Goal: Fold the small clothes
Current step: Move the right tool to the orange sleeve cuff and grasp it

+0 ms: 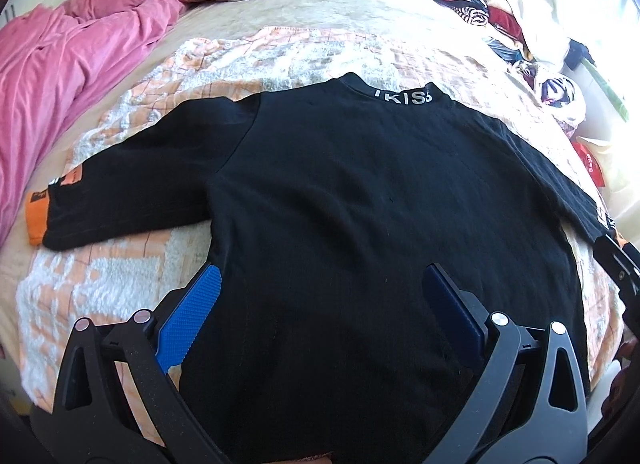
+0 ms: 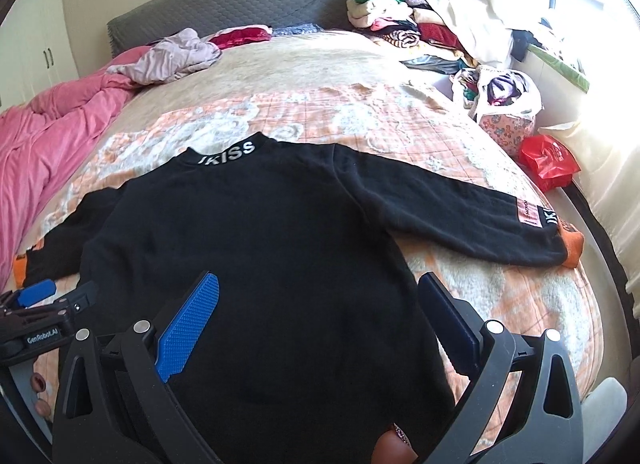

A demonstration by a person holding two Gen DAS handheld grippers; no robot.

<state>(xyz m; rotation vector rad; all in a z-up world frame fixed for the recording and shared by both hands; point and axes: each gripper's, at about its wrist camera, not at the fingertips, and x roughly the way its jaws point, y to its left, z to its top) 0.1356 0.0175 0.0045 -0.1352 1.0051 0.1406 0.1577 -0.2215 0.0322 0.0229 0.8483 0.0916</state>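
Sweater day on the bed: a black top [image 1: 344, 199] lies spread flat, back up, on the orange-and-white blanket [image 1: 224, 63], collar away from the cameras, both sleeves thrown wide. The left gripper [image 1: 320, 292] hangs over the hem with its jaws released and wide apart; the body's left side edge runs just inside its left blue pad [image 1: 192, 312], while the left sleeve [image 1: 120, 183] with its orange cuff stretches well off to that side. The right gripper [image 2: 316, 296], jaws likewise released and grasping nothing, hovers above the lower half of the body, the cloth's right side edge passing close by its right finger and the right sleeve [image 2: 460, 203] reaching out ahead and to the right.

Nothing looks folded yet, so the first fold appears to be in hand. Done well, each gripper would likely pinch a single clean point, hem corner or sleeve end, taking only the sweater and not the fleecy blanket beneath. Lifting just enough to clear the surface, then carrying the sleeve across the back so its edge lands parallel to the side seam, should keep the panel smooth. The thick knit will probably drag, so slow, level moves seem wise.
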